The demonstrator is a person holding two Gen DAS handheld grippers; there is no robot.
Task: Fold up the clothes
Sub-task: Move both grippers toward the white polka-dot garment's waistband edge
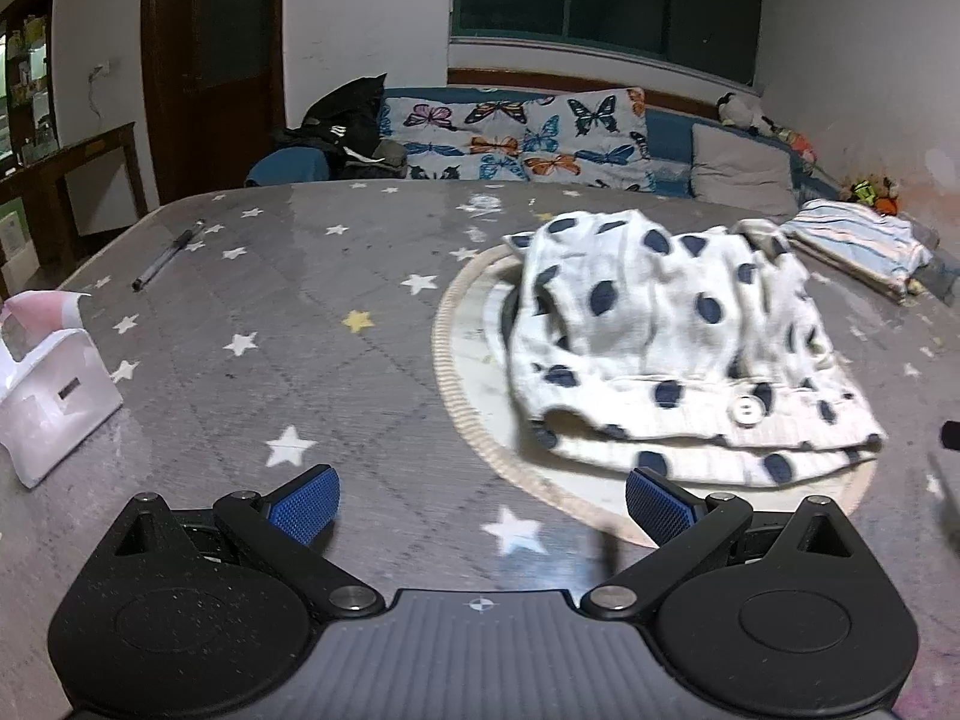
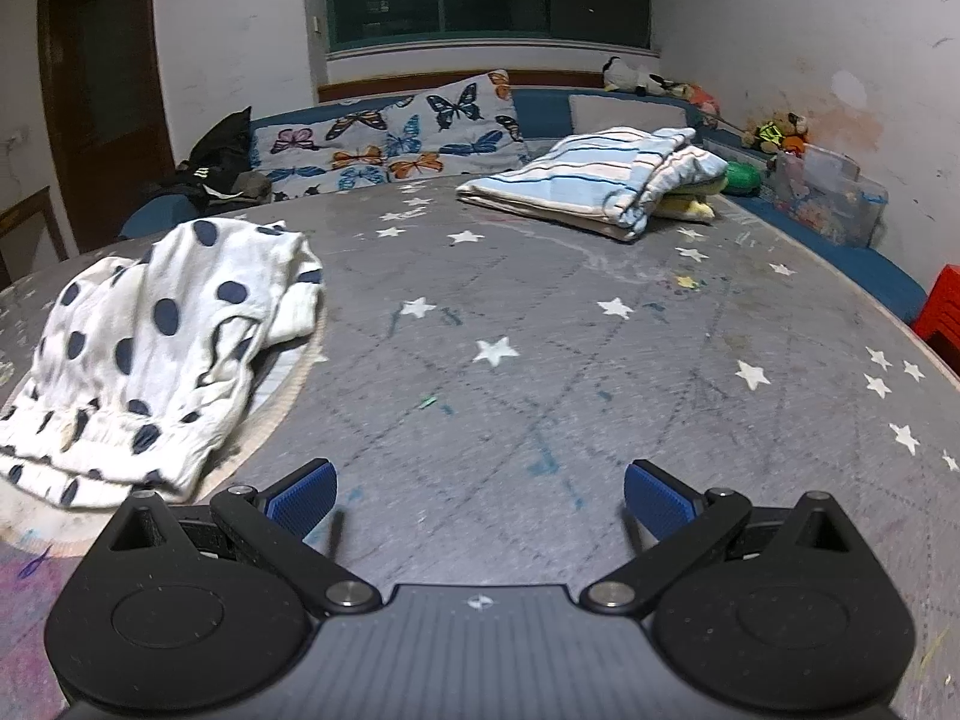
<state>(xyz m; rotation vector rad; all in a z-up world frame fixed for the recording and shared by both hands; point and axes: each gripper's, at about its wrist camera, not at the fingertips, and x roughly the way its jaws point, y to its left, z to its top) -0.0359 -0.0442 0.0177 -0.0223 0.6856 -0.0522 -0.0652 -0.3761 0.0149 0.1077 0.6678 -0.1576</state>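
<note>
While both grippers hover above the star-patterned desk [image 1: 252, 324], the scene reads:
Left gripper [image 1: 482, 495]: jaws spread wide, holding nothing.
Right gripper [image 2: 480, 492]: jaws spread wide, holding nothing.
Polka-dot garment [image 1: 678, 336]: crumpled on a round mat [image 1: 462, 372].
Striped folded clothes [image 2: 594, 180]: at the desk's far edge, well apart.

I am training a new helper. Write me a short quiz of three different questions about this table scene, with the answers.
1. True or false: the left gripper is holding the polka-dot garment.
2. Multiple choice: the polka-dot garment lies partly on A) a round mat, B) a chair, C) a box.
3. Fill in: near the far edge of the table, the striped garment is already ____.

Key
1. False: its fingers are open and empty.
2. A.
3. Folded.
</note>
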